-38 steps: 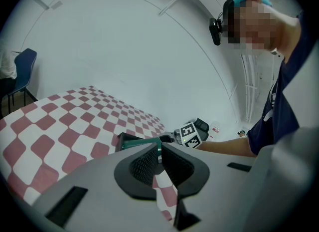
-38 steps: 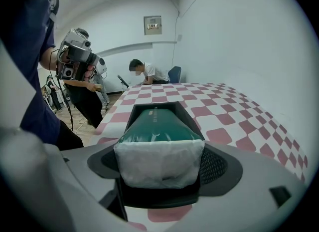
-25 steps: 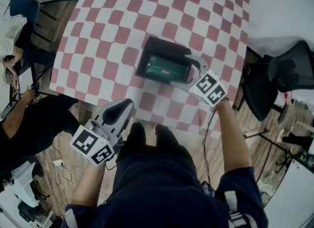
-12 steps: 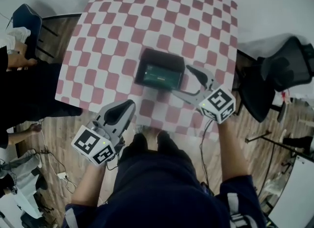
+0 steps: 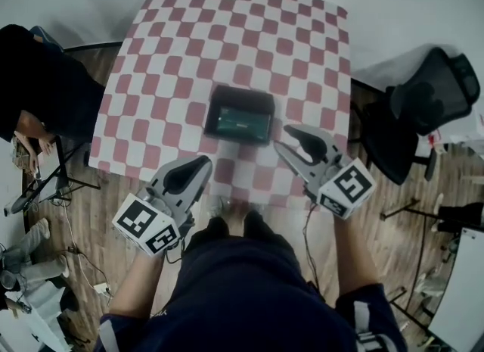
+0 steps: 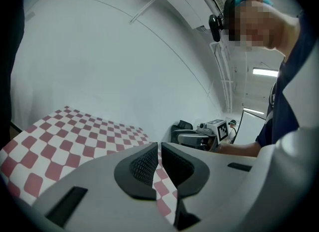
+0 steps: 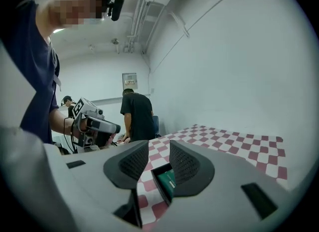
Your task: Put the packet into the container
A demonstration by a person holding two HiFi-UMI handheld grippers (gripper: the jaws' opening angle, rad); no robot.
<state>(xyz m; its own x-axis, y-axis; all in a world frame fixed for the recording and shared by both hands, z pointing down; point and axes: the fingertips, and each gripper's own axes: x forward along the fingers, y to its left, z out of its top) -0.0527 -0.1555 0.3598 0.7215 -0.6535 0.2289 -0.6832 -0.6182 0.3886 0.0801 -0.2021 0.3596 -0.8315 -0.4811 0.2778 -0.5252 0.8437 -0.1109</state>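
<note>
In the head view, a red-and-white checked surface [image 5: 227, 32] carries a black container [image 5: 241, 98] near its front edge. The green packet [image 5: 240, 122] lies flat inside the container. The left gripper [image 5: 198, 164] hangs over the surface's front edge, below and left of the container, its fingers [image 5: 181, 179] drawn together. The right gripper [image 5: 291, 138] is just right of the container and clear of it, with its fingers pointing up and left. A black chair [image 5: 431, 97] stands off the surface's right side, and a person in black [image 5: 41, 78] is at the left edge.

In the left gripper view, the two dark padded fingers [image 6: 142, 165] are all but touching, with only a thin slit between them and nothing in it. The right gripper [image 6: 207, 133] shows beyond, above the checked surface [image 6: 65, 131].

In the right gripper view, the fingers [image 7: 187, 165] are closing with a gap left between them, and they grip nothing. Through that gap, farther off on the surface [image 7: 234, 143], shows the container [image 7: 157, 180] with the packet [image 7: 168, 180] in it. The left gripper [image 7: 92, 123] is at the left, and a person in black [image 7: 137, 114] stands behind it.
</note>
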